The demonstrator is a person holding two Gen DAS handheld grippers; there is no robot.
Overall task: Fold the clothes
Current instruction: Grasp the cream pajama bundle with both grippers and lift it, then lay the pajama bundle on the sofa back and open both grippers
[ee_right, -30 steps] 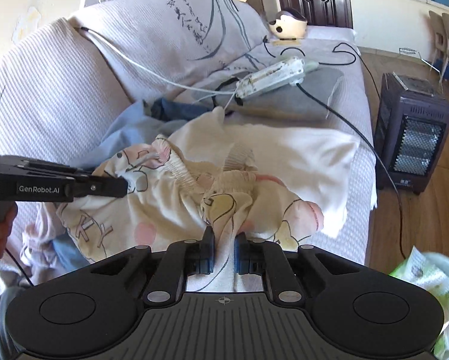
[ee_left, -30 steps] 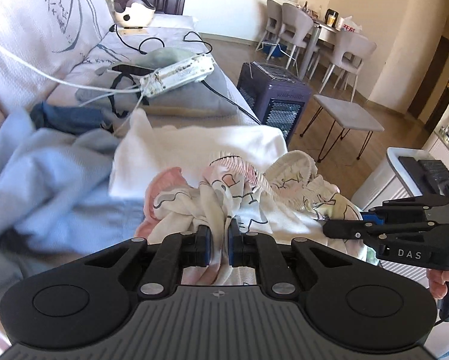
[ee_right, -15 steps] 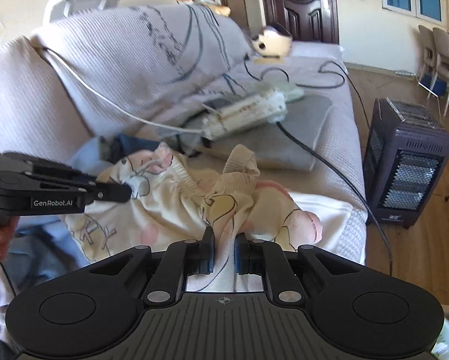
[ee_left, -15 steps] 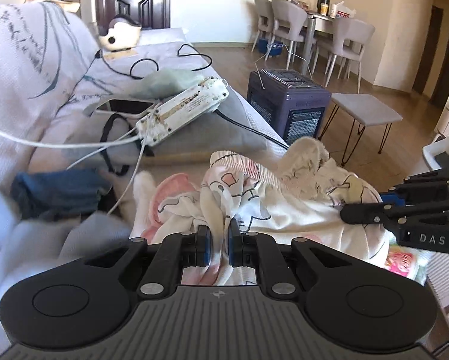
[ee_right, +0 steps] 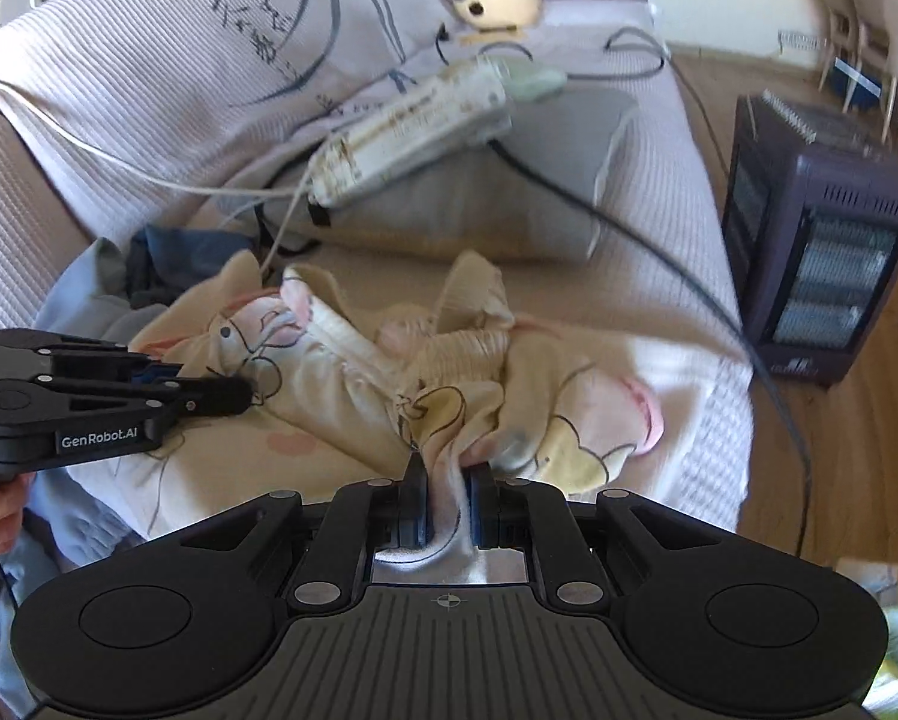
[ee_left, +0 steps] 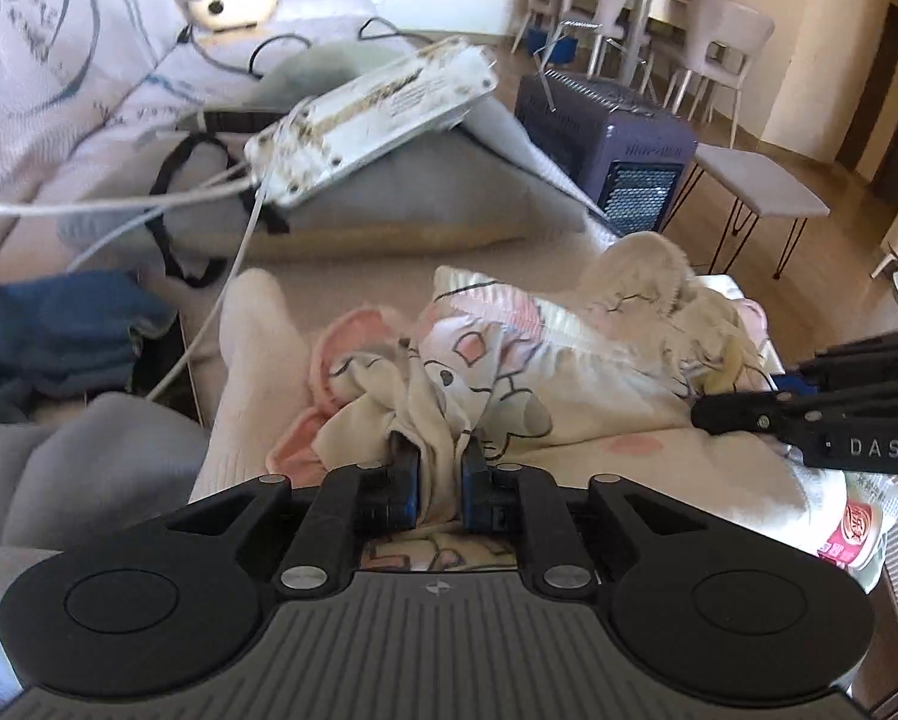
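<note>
Your left tongs [ee_left: 438, 468] were clamped on a bunched fold of the cartoon-print garment [ee_left: 508, 372], and your right tongs [ee_right: 447, 507] were clamped on another fold of it. Both sets had just eased slightly wider, cloth still pinched between them. The garment lay crumpled on the sofa [ee_right: 658, 228], in front of a grey cushion [ee_left: 437, 192] carrying a white power strip [ee_left: 371, 120].
</note>
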